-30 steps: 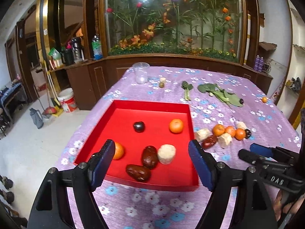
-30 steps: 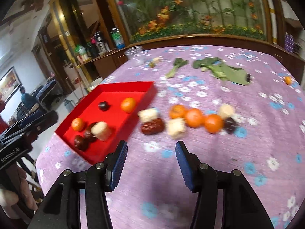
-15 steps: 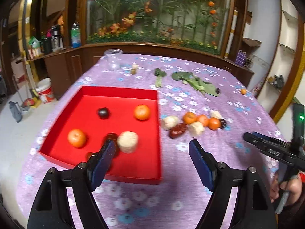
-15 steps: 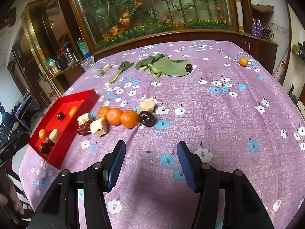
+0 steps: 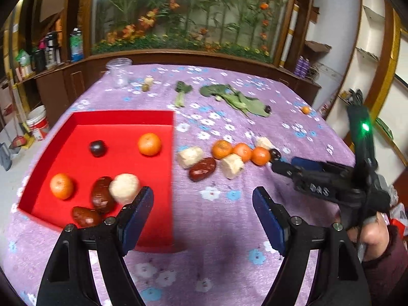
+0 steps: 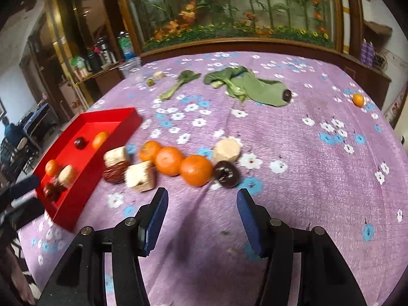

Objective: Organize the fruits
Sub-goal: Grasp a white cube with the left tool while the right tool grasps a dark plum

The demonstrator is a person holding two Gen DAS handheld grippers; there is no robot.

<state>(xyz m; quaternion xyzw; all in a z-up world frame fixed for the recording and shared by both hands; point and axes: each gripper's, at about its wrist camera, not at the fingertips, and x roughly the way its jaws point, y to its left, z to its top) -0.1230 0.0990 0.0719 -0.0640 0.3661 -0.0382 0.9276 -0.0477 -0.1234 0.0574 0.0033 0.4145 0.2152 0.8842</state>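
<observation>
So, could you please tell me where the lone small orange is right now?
The lone orange sits by itself near the tablecloth's far right edge in the right wrist view, right of the leafy greens.

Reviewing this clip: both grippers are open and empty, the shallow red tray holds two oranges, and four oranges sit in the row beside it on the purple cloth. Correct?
Not quite. The row beside the shallow red tray has three oranges, not four, as the right wrist view shows; a fourth lies apart near the far edge. The left gripper and right gripper are open and empty, and the tray holds two oranges.

Loose fruits (image 6: 196,170) beside red tray (image 6: 112,117)
</observation>
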